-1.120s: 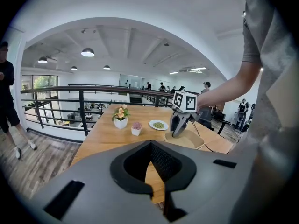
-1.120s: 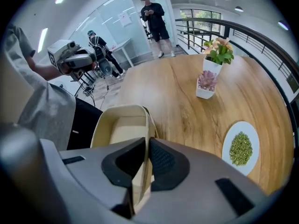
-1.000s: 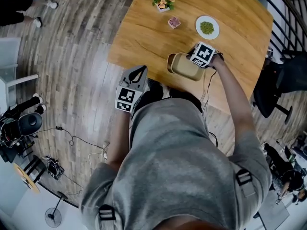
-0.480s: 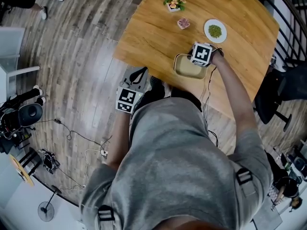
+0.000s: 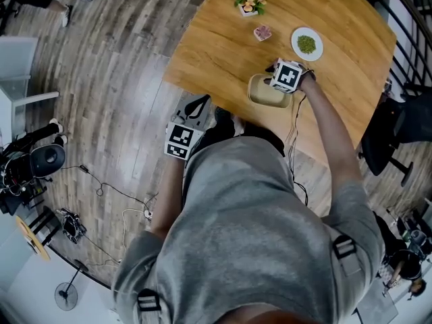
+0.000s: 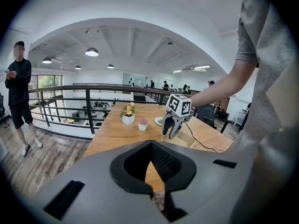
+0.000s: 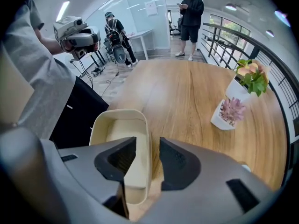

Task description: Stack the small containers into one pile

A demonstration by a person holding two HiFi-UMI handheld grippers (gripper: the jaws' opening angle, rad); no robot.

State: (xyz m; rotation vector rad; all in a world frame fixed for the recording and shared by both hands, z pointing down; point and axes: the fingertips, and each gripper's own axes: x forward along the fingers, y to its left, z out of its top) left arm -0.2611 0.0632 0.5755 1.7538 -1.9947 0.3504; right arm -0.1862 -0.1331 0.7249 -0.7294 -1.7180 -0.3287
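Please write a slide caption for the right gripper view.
Right gripper, jaws just opened, straddling the wall of the cream container on the wooden table.

Warm wood, matt plastic, plain cloth

The counter point(image 5: 223, 52) is honey-coloured wood with clear grain and a satin sheen. The floor point(image 5: 121, 79), at the left of the head view, is grey-brown planking that glares where light strikes it. The container point(image 7: 122, 129) looks like smooth, matt cream plastic. The left gripper point(image 6: 150, 143) has a matt grey shell, and its jaws have a black ribbed lining. The person's shirt point(image 5: 256, 221) is grey matt cloth.
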